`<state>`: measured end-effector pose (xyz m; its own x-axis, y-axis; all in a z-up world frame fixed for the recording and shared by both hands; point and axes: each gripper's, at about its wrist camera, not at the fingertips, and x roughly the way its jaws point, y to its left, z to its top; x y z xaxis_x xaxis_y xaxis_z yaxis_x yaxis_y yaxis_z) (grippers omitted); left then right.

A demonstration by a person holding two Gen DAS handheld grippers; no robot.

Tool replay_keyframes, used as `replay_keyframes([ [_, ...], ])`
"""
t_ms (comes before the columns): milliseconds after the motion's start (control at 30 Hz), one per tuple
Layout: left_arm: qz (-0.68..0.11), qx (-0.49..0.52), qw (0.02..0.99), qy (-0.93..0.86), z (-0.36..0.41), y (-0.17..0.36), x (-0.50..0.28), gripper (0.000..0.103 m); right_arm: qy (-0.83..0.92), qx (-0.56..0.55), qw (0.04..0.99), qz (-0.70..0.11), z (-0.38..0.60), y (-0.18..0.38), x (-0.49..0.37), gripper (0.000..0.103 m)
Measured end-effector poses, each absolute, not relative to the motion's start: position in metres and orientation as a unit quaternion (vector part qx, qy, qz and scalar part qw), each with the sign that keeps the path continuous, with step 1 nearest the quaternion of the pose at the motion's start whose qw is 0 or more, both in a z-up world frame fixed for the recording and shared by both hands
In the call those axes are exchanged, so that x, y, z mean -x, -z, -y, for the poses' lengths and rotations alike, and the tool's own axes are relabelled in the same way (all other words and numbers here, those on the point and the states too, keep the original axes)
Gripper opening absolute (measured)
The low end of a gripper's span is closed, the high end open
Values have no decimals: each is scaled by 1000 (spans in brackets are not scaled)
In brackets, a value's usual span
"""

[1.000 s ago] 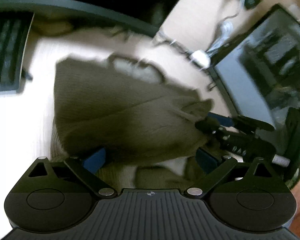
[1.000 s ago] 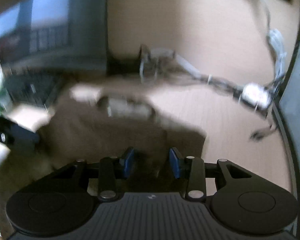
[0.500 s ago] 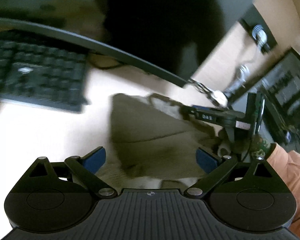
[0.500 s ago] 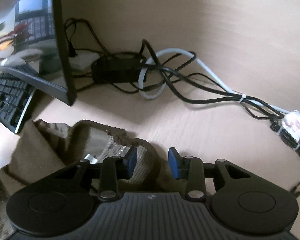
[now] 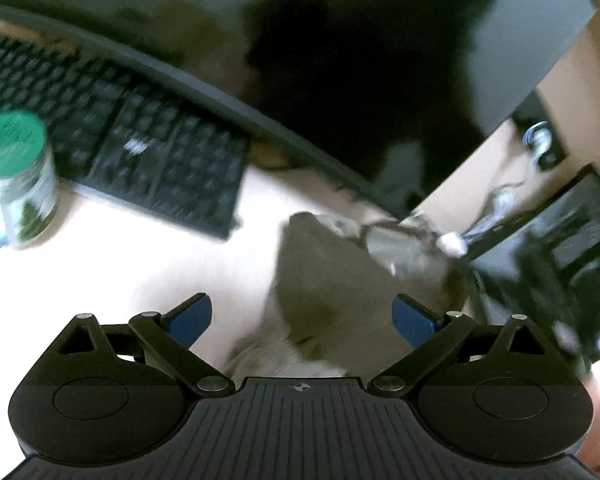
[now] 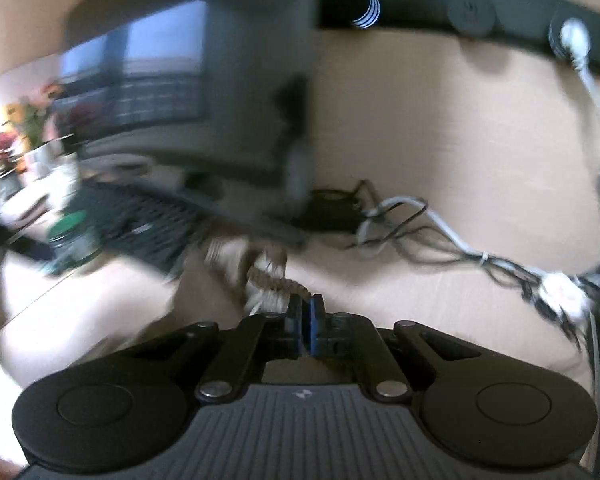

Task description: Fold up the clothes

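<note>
Nearest the left camera, the left tongs point(image 5: 302, 318) stand wide apart, gripping nothing, with the olive-brown knitted garment point(image 5: 340, 280) lying bunched on the pale wooden surface point(image 5: 148, 264) between and just beyond the blue pads. In the right view the right tongs point(image 6: 305, 314) are pressed together on the garment's ribbed edge point(image 6: 274, 280), which runs away from the pads to the left; the frame is blurred, so how much cloth is caught cannot be told.

Farther out on the left sit a green-lidded clear jar point(image 5: 14, 180) and a black keyboard point(image 5: 140, 148), the keyboard lying under the curved dark monitor base point(image 5: 220, 88). To the right and far, a tangle of grey and black cables point(image 6: 440, 236) trails across the surface.

The step in hand looks like gathering: one edge is pinched on the right, while the left side has no hold yet. The next move probably calls for closing the left tongs on an opposite edge or corner, then spreading the cloth flat on the bare patch near the keyboard before any fold. The jar and cables lie close enough to snag.
</note>
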<state>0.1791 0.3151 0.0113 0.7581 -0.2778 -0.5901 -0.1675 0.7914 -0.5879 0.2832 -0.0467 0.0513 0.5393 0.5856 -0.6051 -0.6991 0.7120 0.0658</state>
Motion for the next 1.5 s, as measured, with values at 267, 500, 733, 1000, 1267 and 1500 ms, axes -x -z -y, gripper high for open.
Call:
replay_keyframes([
  [267,-359,285,882,107,-286,-19,-225,100,-367,105,823,-420,64,6,-189,5],
  [500,-467,117,870,108,-238,28,-216,100,-341,67,885,-310,102,-79,-186,50],
  [733,-493,78,860,110,-231,52,-192,100,-221,115,912,-327,87,-31,-256,46],
  [1000,-460,235,845,136,-277,32,-177,100,-225,99,878,-410,113,-10,-231,43],
  [1267,-459,317,819,136,-274,37,-218,100,-225,-77,868,-437,125,-31,-267,61],
  [1500,-492,331,796,121,-260,64,-251,63,-229,-55,865,-442,99,9,-278,30],
])
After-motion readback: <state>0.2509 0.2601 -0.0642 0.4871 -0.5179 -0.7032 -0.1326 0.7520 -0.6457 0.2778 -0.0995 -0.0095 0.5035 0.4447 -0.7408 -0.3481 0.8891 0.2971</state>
